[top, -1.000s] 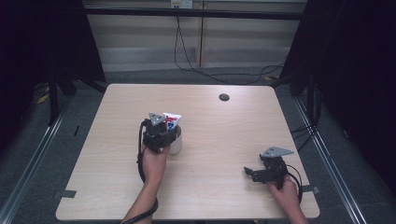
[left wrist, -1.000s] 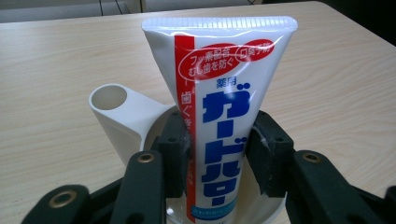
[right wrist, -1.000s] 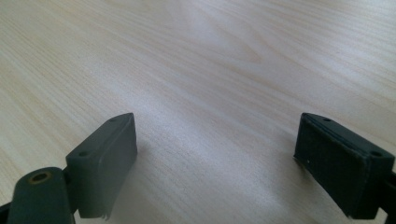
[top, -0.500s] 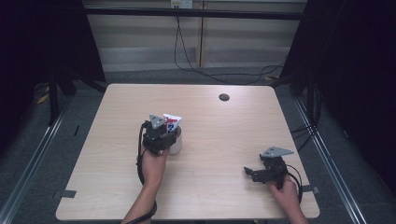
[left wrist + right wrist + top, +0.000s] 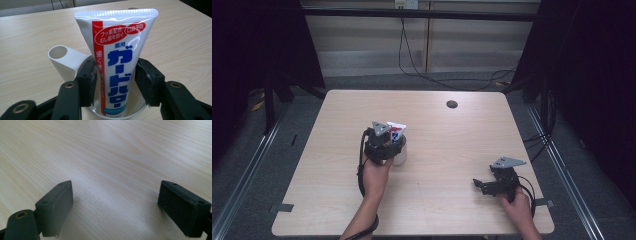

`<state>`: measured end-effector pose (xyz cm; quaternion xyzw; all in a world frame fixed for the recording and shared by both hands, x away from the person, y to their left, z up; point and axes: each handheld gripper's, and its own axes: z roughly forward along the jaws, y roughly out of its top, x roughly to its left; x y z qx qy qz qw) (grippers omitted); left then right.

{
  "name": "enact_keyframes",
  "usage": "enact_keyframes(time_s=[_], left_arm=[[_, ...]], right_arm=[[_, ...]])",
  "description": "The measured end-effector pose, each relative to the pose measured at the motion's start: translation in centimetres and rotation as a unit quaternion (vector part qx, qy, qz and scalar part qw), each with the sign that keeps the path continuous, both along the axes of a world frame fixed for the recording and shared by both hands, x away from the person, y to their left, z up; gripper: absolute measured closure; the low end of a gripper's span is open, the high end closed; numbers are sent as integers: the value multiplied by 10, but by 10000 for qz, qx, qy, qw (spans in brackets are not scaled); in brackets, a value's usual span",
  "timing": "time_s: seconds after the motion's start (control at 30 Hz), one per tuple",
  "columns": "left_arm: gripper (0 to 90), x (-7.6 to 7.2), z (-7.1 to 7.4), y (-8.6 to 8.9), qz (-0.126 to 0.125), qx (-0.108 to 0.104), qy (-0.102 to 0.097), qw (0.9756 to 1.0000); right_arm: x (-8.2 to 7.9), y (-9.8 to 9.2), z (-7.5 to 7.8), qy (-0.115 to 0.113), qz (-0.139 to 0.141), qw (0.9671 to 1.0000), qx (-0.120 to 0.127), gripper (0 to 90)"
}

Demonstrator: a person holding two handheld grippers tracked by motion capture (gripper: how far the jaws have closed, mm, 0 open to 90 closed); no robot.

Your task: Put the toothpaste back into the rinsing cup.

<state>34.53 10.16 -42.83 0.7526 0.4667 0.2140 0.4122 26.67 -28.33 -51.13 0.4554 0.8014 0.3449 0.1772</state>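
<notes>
The left tool (image 5: 115,82) pinched a glossy, flat-crimped white toothpaste tube (image 5: 117,55) between its matte black pads, the tube standing in what seemed a smooth white plastic cup (image 5: 65,60) on the pale wood-grain bench (image 5: 452,145). The right tool (image 5: 115,207) gaped wide, empty, near the bench's right front corner.

Even overhead light on table (image 5: 437,150); surroundings dark; soft shadows; right gripper view near jaws blurred.
</notes>
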Motion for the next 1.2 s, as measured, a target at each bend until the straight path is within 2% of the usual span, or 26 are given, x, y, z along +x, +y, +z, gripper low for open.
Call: enact_keyframes(time_s=[0.23, 0.5, 0.53, 0.7, 0.73, 1.03, 1.07, 1.2], left_arm=[[452, 1, 1, 1, -33, 109, -3, 9999], [400, 1, 5, 3, -31, 48, -31, 10000], [393, 1, 6, 4, -69, 122, -51, 9999], [348, 2, 8, 4, -23, 4, -46, 10000], [341, 2, 8, 4, -48, 63, -22, 10000], [294, 2, 9, 5, -83, 20, -34, 10000], [285, 2, 9, 6, -84, -68, -30, 9999], [260, 2, 10, 8, -115, -150, -22, 9998]], right_arm=[[0, 0, 0, -2, 3, 10000, -2, 124], [0, 0, 0, 0, 0, 10000, 0, 123], [0, 0, 0, -2, 2, 10000, -1, 124], [0, 0, 0, 0, 2, 10000, -1, 123], [0, 0, 0, 1, 0, 10000, 0, 124], [0, 0, 0, 0, 0, 10000, 0, 124], [0, 0, 0, 1, 0, 10000, 0, 123], [0, 0, 0, 0, 1, 10000, -1, 124]])
